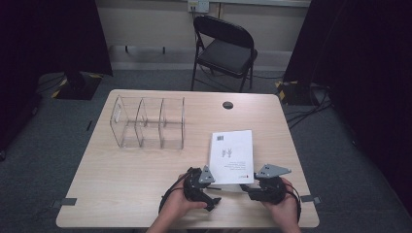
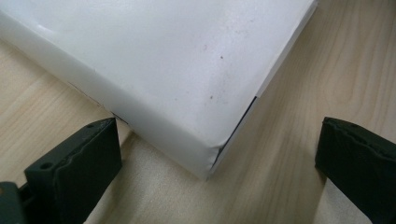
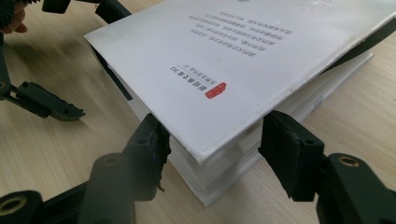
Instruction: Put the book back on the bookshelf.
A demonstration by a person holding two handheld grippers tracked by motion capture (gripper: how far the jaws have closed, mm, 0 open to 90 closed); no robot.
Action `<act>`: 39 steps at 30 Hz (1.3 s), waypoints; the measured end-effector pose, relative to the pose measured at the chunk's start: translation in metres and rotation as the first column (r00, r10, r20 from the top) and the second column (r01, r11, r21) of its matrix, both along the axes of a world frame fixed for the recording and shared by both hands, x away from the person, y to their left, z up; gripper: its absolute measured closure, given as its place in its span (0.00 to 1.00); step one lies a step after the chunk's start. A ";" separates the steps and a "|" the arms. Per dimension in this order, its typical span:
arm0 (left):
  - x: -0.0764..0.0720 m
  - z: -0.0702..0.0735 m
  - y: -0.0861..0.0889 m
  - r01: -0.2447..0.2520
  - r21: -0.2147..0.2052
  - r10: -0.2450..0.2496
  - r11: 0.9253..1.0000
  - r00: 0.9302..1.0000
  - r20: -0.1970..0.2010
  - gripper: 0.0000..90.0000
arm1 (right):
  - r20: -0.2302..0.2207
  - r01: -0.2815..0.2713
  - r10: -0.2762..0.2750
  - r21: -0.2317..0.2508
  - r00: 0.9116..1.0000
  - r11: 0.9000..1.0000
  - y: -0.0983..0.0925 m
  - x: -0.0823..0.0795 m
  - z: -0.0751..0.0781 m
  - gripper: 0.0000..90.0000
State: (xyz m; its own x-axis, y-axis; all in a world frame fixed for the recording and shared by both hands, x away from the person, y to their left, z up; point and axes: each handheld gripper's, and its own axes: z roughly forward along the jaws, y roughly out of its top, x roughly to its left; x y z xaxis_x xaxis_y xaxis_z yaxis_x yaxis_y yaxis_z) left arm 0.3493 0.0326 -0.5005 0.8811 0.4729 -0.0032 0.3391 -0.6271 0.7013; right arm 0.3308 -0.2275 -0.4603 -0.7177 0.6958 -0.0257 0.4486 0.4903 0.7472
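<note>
The right gripper (image 3: 212,140) has its jaws set around the near right corner of the white book (image 3: 233,60): one pad (image 3: 152,140) lies against the page block on one side of the corner, the other pad (image 3: 289,149) stands at the other side, and whether that second pad presses the pages cannot be told. Above the jaws the cover lifts a little off the pages at that corner. In the high view this gripper (image 1: 248,190) sits at the book's (image 1: 232,156) near edge, held in the person's right hand (image 1: 282,206), which comes up from the bottom with its forearm angled inward.

The left gripper (image 2: 219,154) stands open, jaws spread wide, with the book's (image 2: 163,60) near left corner between them and touching neither pad. From above it (image 1: 214,191) lies just beside the right gripper, gripped by the left hand (image 1: 177,206).

Outward from both grippers, the book lies flat, back cover up, on a pale wood-grain table (image 1: 121,184) with rounded corners. Farther off, up and to the left, stands a clear acrylic organizer (image 1: 148,124) with compartments, well apart from the book. A round cable hole (image 1: 228,105) sits near the far edge. Beyond the table are grey carpet, a black folding chair (image 1: 226,51), a pale wall and dark curtains at both sides.
</note>
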 end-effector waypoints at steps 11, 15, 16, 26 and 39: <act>-0.001 0.000 -0.001 -0.019 -0.004 0.019 1.000 1.000 0.006 0.00 | -0.028 0.003 -0.003 -0.018 1.000 1.000 -0.001 -0.001 -0.011 0.47; 0.002 0.002 0.003 -0.033 -0.011 0.033 0.999 0.999 0.006 0.06 | -0.013 -0.002 0.001 -0.012 1.000 1.000 -0.001 -0.001 -0.009 0.47; 0.003 0.005 0.006 -0.040 0.002 0.040 0.999 0.999 0.016 0.13 | -0.017 0.002 -0.002 -0.013 1.000 1.000 -0.001 -0.002 -0.009 0.47; 0.010 0.040 -0.003 0.047 0.014 -0.048 0.999 0.991 0.128 0.18 | -0.017 -0.008 0.008 0.004 1.000 1.000 -0.002 0.000 -0.010 0.48; 0.014 0.038 -0.046 0.062 0.077 -0.074 0.995 0.984 0.163 0.07 | -0.013 -0.010 0.011 0.012 1.000 1.000 -0.002 0.000 -0.006 0.48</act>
State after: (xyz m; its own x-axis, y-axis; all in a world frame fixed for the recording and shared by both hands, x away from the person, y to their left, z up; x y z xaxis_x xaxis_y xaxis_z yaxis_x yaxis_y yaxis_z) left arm 0.3637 -0.0132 -0.4620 0.8970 0.4054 0.1765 0.1771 -0.6952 0.6966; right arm 0.3313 -0.2296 -0.4664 -0.7252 0.6885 -0.0079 0.4532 0.4859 0.7473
